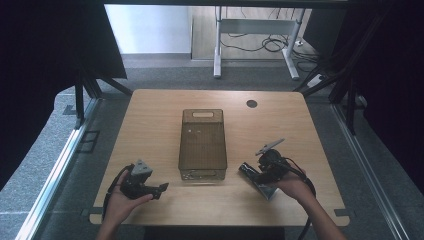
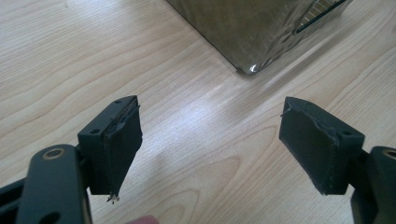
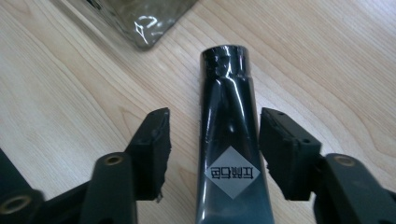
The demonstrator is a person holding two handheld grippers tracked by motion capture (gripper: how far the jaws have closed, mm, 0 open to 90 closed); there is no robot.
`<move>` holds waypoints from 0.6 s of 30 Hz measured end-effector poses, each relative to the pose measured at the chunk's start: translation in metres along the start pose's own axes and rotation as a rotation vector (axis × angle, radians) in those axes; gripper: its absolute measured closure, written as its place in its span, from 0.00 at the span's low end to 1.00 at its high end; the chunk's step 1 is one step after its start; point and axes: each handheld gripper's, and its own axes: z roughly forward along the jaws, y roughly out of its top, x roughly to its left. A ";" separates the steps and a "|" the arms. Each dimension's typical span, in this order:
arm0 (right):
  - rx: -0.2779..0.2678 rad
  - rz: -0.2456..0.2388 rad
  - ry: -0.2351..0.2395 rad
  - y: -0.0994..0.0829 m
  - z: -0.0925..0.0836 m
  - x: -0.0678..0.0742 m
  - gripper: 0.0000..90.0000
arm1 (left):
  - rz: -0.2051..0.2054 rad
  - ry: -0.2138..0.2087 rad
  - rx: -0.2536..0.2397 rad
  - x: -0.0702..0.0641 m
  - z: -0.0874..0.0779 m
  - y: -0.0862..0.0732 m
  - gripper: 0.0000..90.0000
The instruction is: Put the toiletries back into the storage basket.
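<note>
A glossy black tube (image 3: pixel 229 140) with a silver diamond label lies on the wooden table (image 1: pixel 150 125), its cap end toward the corner of a smoky clear plastic bin (image 3: pixel 135 18). My right gripper (image 3: pixel 212 140) straddles the tube with its jaws apart. A clear gap shows at the left pad, and the right pad sits close beside the tube. In the high view the tube (image 1: pixel 261 184) lies right of the bin (image 1: pixel 185 145), under the right gripper (image 1: pixel 257 175). My left gripper (image 2: pixel 210 140) is open over bare wood, near the bin's (image 2: pixel 252 28) corner. In the high view it (image 1: pixel 161 189) rests at the front left.
The bin stands lengthwise in the middle of the table and looks empty. A round cable hole (image 1: pixel 251 103) sits at the table's far right. Dark curtains and metal frame rails flank the table, and a white desk frame (image 1: pixel 255 30) stands beyond it.
</note>
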 end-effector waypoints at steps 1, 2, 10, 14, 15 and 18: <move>0.003 0.001 -0.005 0.000 0.000 0.000 0.47 | -0.001 -0.002 0.001 0.000 0.000 0.000 0.24; 0.005 0.000 -0.007 0.000 0.000 -0.001 0.46 | -0.001 -0.002 0.002 0.000 0.001 -0.001 0.24; 0.069 0.008 -0.036 0.003 0.006 -0.002 0.39 | -0.004 -0.002 -0.008 0.001 -0.003 -0.001 0.24; 0.097 0.004 -0.039 0.003 0.014 -0.004 0.37 | -0.006 -0.002 0.002 0.002 0.000 -0.001 0.24; 0.104 0.006 -0.043 0.004 0.016 -0.004 0.37 | -0.004 -0.002 0.003 0.002 0.001 -0.001 0.24; 0.126 0.006 -0.047 0.004 0.022 -0.006 0.36 | 0.001 -0.004 0.002 0.000 0.001 -0.001 0.24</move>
